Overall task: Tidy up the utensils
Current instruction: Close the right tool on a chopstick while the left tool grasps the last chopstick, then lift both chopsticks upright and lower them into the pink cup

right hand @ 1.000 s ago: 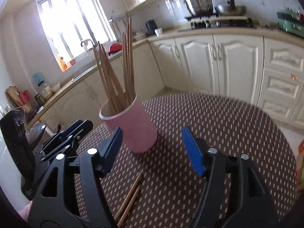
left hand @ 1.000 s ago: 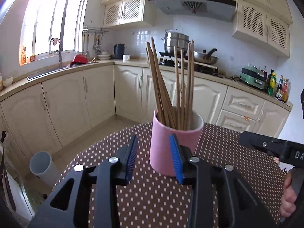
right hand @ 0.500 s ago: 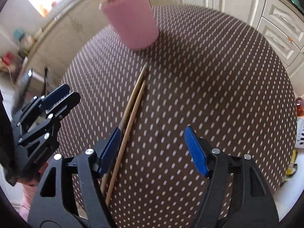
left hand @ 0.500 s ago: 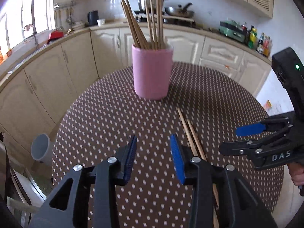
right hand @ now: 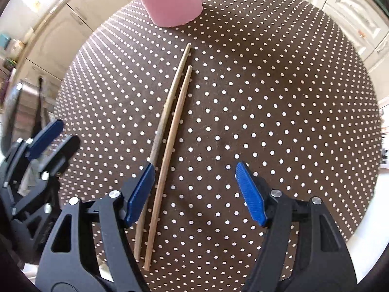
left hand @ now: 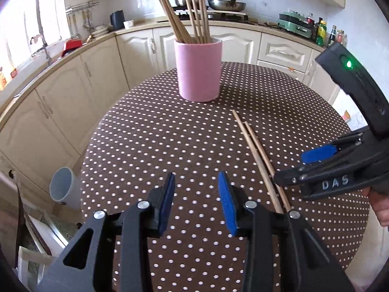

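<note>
kitchen cabinets and a stove ring a round counter (left hand: 150, 131) under a brown cloth with white dots. two loose chopsticks (right hand: 170, 133) lie flat on it, side by side and nearly touching, their far tips near the foot of the pink holder (left hand: 198, 70) but apart from it.

the step in hand looks like picking up this pair to drop it into the holder. the right tool (right hand: 194, 189) hangs steeply over the near half of the sticks with its jaws spread and nothing between the pads pressed; one stick lies just inside the left pad, the other runs under that pad. to do this well, i would shift the tool a little toward the sticks so both sit between the pads, close across them together, and grip near the middle so they do not swing when lifted. thin round sticks may roll or cross; a slow squeeze should help.

the left tool (left hand: 197, 202) is spread partway, empty, over bare cloth beside the pair.

count: two loose chopsticks, one pink holder, roughly eight sticks already standing in it, though overlap makes that uncertain; two tools.
</note>
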Action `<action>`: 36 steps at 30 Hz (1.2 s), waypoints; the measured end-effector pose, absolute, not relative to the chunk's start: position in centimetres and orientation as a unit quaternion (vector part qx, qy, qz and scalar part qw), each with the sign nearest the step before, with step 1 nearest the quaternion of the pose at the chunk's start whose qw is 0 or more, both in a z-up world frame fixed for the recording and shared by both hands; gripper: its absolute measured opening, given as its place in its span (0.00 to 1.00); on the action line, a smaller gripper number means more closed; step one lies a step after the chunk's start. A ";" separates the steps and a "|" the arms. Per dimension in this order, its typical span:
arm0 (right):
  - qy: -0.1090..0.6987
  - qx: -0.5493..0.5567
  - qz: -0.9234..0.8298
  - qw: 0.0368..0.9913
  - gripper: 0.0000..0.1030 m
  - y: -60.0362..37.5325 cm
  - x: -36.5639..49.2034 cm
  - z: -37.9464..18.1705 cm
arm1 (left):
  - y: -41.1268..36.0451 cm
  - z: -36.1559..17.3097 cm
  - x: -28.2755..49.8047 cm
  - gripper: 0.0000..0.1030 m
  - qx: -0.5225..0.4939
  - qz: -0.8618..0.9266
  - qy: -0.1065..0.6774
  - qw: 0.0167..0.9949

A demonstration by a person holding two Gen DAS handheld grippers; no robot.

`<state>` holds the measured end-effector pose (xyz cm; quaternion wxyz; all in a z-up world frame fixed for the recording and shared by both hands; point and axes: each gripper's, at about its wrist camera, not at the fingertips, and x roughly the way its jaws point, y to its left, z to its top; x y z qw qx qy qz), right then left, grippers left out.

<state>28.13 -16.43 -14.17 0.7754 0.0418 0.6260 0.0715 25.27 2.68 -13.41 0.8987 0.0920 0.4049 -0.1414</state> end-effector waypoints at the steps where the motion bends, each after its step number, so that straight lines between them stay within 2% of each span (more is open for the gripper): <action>1: 0.626 0.038 0.064 0.777 0.67 -15.9 28.1 -14.3 | 2.7 -13.2 25.6 0.36 0.094 -0.136 0.401 0.901; 4: 0.625 0.011 0.045 0.779 0.66 -13.8 27.7 -14.9 | 3.4 -12.7 25.7 0.36 0.087 -0.126 0.397 0.905; 6: 0.623 -0.015 0.020 0.782 0.62 -11.7 27.6 -15.6 | 3.7 -12.6 25.9 0.36 0.078 -0.122 0.399 0.906; 7: 0.617 -0.017 0.012 0.787 0.49 -11.1 27.4 -15.6 | 3.8 -12.6 26.1 0.36 0.075 -0.120 0.400 0.905; 8: 0.610 -0.016 0.010 0.792 0.28 -9.6 27.3 -15.5 | 3.8 -12.6 26.1 0.36 0.073 -0.120 0.402 0.905; 11: 0.607 -0.046 0.031 0.793 0.09 -6.8 26.9 -15.6 | 3.7 -12.6 26.2 0.36 0.064 -0.125 0.408 0.902; 14: 0.615 -0.004 0.048 0.787 0.05 -7.0 27.1 -15.7 | 2.9 -12.7 26.5 0.36 0.049 -0.148 0.422 0.893; 19: 0.636 0.113 0.091 0.758 0.05 -9.8 28.3 -16.4 | 0.3 -13.2 27.6 0.36 0.028 -0.209 0.460 0.862; 30: 0.592 0.140 0.120 0.785 0.05 -13.4 30.7 -15.5 | -5.5 -16.1 32.8 0.36 0.028 -0.186 0.556 0.810; 31: 0.591 0.142 0.125 0.784 0.05 -13.3 31.0 -15.4 | -5.8 -16.0 33.0 0.28 0.035 -0.180 0.552 0.813; 32: 0.588 0.143 0.133 0.785 0.05 -13.1 31.1 -15.4 | -6.4 -16.1 33.2 0.13 0.059 -0.159 0.551 0.817; 33: 0.585 0.143 0.136 0.786 0.05 -13.7 31.2 -15.3 | -6.6 -16.1 33.4 0.06 0.069 -0.146 0.548 0.820; 36: 0.569 0.155 0.152 0.793 0.05 -14.3 31.4 -14.5 | -6.4 -15.8 34.0 0.05 0.043 -0.141 0.547 0.824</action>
